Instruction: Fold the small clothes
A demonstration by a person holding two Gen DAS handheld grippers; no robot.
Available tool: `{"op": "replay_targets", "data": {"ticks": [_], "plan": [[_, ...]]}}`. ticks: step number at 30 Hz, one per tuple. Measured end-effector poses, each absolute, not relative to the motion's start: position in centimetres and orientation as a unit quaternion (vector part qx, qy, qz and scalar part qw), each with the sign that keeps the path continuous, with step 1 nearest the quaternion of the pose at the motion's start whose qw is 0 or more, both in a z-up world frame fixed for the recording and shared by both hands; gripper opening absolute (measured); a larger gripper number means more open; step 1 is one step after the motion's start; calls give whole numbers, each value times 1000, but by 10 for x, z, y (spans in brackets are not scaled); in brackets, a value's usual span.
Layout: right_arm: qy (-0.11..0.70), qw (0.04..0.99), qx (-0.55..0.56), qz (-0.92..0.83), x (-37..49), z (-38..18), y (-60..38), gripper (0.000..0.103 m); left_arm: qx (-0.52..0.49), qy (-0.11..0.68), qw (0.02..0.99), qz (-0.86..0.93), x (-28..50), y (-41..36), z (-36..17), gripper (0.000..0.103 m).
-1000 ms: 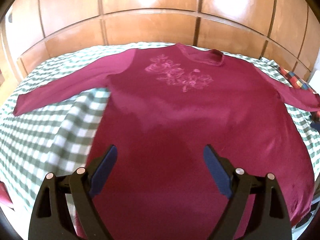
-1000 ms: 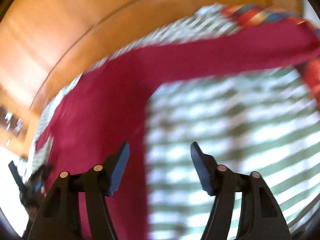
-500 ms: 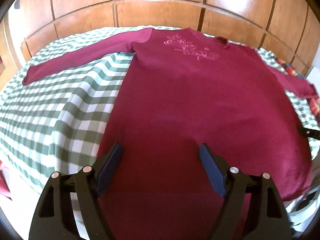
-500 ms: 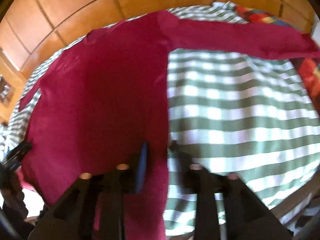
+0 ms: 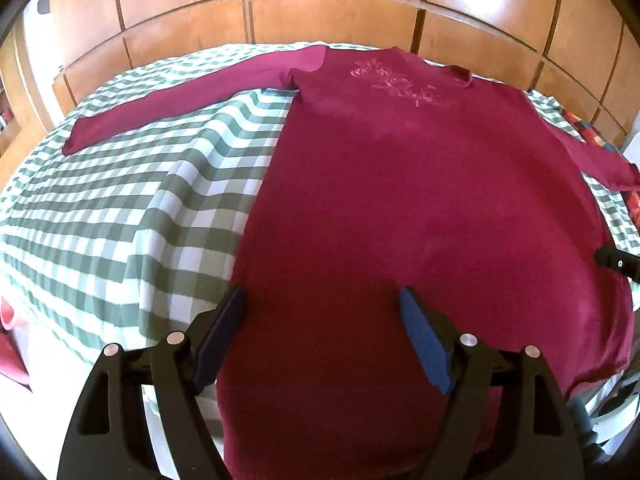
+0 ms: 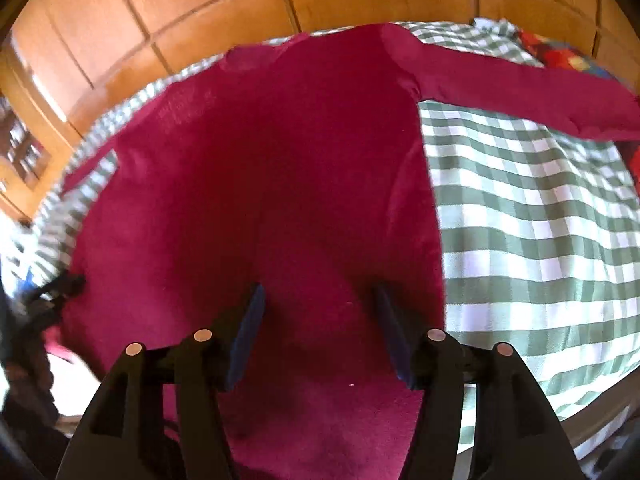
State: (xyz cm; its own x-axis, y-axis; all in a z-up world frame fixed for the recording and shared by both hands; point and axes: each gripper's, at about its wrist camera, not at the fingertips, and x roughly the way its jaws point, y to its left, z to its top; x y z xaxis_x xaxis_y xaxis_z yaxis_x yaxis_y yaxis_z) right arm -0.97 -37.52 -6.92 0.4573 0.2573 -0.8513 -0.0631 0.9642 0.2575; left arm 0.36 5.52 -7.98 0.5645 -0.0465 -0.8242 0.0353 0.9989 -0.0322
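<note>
Shirt (image 5: 400,208) hem beyond bottom edge, unseen.

My right gripper (image 6: 318,330): jaws opening, nothing pinched, over the crimson long-sleeved top (image 6: 280,168), spread flat on green-checked cloth (image 6: 532,240); wooden panelling (image 6: 200,4) behind.

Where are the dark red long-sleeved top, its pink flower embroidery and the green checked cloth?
dark red long-sleeved top (image 5: 420,208), left wrist view, chest
pink flower embroidery (image 5: 394,82), left wrist view, middle
green checked cloth (image 6: 532,240), right wrist view, bare part

Crimson top (image 5: 420,208), pink embroidery (image 5: 394,82); green-white checked sheet (image 5: 132,200)
</note>
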Motion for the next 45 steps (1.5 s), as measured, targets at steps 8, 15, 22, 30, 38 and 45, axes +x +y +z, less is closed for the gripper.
{"op": "replay_targets", "data": {"ticks": [8,15,22,30,38,45], "plan": [[394,872,277,-85,-4,-18,-543,57,-20,424,904,-46,37,34,-52,78],[331,819,401,-242,12,-28,-678,54,11,433,897,-94,66,-21,-55,79],[357,806,388,-269,61,-36,-719,18,25,457,883,-102,76,-38,-67,79],[343,888,265,-155,125,41,-633,6,1,467,877,-110,98,-33,-69,78],[335,916,194,108,204,91,-425,6,-52,455,880,-128,131,-22,-51,78],[413,868,145,234,246,44,-262,9,-109,455,875,-126,164,-1,-45,77]]}}
